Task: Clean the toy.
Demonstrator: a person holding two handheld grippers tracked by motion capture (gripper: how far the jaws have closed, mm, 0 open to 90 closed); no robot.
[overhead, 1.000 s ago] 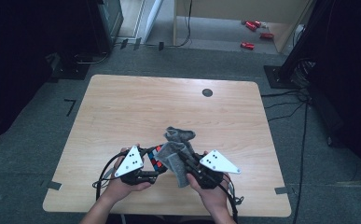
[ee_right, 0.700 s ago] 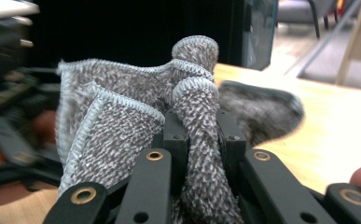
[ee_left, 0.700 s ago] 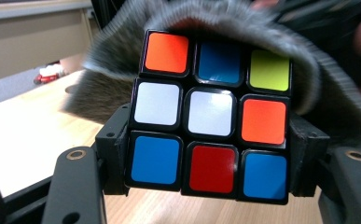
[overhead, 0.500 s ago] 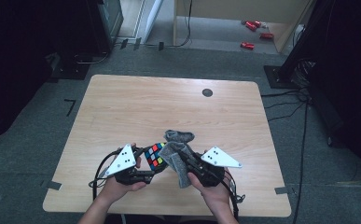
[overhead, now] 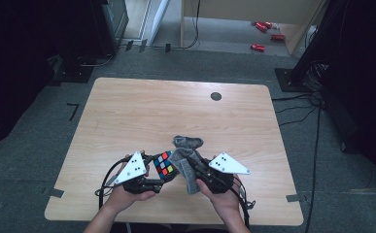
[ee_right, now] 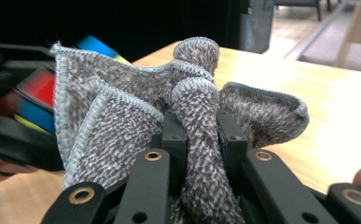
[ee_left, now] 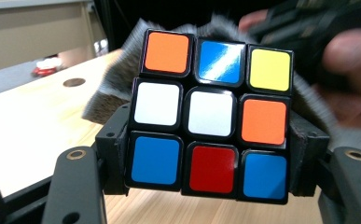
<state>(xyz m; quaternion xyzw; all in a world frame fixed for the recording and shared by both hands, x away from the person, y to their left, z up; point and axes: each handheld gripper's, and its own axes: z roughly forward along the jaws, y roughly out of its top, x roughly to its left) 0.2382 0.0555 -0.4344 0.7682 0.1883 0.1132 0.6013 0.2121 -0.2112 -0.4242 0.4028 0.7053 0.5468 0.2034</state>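
Two grippers, one cube, one cloth

From above, both meet low over the table (overhead: 127,111). Left gripper (ee_left: 206,154) squeezes the puzzle cube (ee_left: 211,114) (colours all mixed). Right gripper (ee_right: 200,140) pinches the grey cloth (ee_right: 136,102) tight, beside the cube.

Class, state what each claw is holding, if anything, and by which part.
Left claw clamps the puzzle cube by its two opposite side faces. Right claw pinches the grey cloth by a bunched fold.

1. The right gripper (ee_right: 201,140) had its black jaws clamped on a bunched grey cloth (ee_right: 122,107).
2. Behind the cloth, at left, a blurred colour cube (ee_right: 36,100) showed (red, blue, yellow).
3. The wooden desk (ee_right: 336,107) lay beyond.
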